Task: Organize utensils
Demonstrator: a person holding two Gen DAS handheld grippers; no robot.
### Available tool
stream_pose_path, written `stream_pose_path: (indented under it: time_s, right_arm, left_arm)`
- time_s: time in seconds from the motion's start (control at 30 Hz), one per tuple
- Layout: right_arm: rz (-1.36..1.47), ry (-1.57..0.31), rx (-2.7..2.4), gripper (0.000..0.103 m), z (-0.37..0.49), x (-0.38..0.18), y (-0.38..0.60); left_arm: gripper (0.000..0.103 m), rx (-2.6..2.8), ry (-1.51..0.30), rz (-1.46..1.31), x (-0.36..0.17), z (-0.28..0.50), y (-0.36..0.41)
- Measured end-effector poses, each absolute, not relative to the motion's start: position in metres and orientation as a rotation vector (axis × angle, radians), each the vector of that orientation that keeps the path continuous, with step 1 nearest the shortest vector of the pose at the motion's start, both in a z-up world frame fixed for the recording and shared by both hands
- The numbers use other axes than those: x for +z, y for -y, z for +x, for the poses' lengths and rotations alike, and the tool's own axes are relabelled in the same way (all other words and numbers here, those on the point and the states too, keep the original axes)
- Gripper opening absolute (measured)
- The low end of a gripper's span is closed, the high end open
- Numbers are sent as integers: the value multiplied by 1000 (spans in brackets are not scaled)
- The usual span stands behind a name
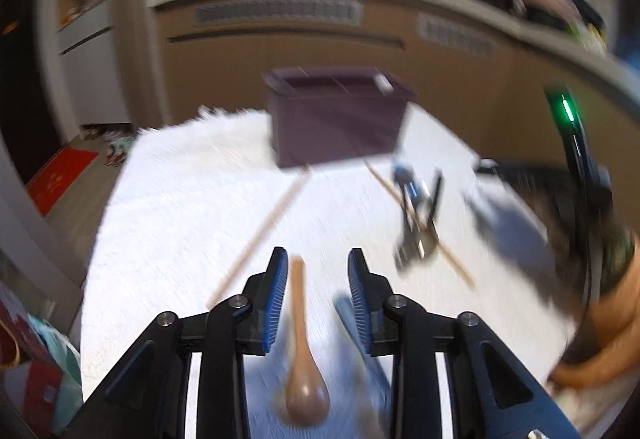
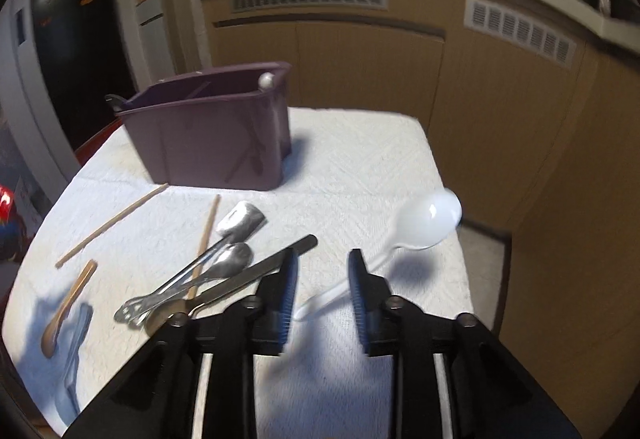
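Wooden spoon point(image 1: 301, 339) lies lengthwise betw. left hand-held gripper point(image 1: 318, 271) fingers, spread apart, bowl toward cam.

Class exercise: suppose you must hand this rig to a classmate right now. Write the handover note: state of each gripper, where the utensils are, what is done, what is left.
Left gripper: open, straddling the wooden spoon on the white cloth, not yet closed.
Right gripper: open, with the white plastic spoon handle between its fingers; whether it is gripped is unclear.
Purple organizer stands at the back of the cloth; one white-tipped item already sticks up inside.
Still loose on the cloth: two chopsticks, and the metal utensil pile.
Left to do: put the spoons, chopsticks and metal pieces into the organizer.
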State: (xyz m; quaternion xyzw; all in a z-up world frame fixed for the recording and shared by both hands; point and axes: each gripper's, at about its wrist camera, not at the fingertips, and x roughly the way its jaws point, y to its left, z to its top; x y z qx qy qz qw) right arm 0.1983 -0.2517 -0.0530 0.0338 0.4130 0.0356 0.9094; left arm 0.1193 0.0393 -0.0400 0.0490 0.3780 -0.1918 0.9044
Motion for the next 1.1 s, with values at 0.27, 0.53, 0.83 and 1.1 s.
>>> stream_pose_path:
  time_s: [0.27,0.53,0.83,1.1]
  right_arm:
    - [150,-913,64,41,163,-65,278]
    - [119,-909,110,43,134,-69,264]
    - [34,-884,87,50,118,-67,255]
    - [11,-859,159,50,129,-55,235]
  left_arm:
    - [39,-502,-974,132,-80,88,-31]
    - [39,-457,-1025,12,-89,115,-27]
    - [37,-367,-1084,35,-100,159,-5]
    - [13,-367,-967,67,-73,148,-6]
